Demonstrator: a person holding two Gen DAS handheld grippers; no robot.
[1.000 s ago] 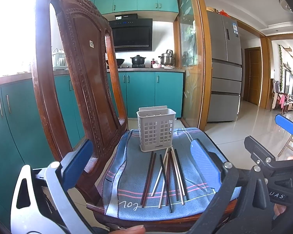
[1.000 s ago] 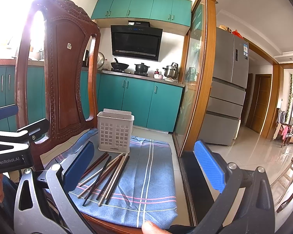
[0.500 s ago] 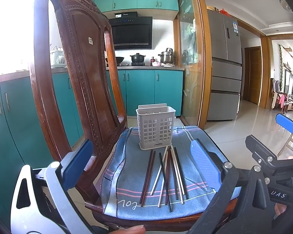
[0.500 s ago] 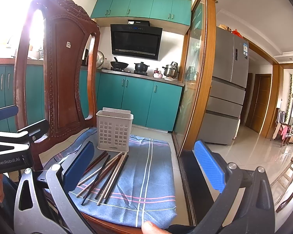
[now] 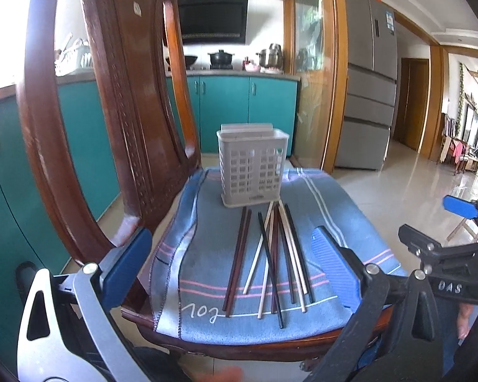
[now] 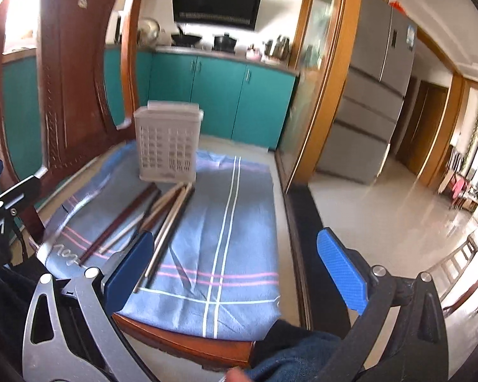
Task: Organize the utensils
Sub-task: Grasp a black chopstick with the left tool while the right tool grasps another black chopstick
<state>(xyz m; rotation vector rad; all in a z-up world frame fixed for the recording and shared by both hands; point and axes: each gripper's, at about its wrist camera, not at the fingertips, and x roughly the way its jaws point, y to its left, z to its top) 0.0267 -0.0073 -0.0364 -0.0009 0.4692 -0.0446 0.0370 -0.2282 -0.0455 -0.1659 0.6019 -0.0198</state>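
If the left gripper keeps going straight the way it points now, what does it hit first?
Probably the loose chopsticks lying on the blue striped cloth, since the open left gripper frames them. The white slotted plastic basket stands behind them. Depth is uncertain.

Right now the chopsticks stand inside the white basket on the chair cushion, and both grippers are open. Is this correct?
Not quite. The chopsticks lie flat on the blue cushion, in front of the white basket, as the left wrist view shows. The left gripper and right gripper are open.
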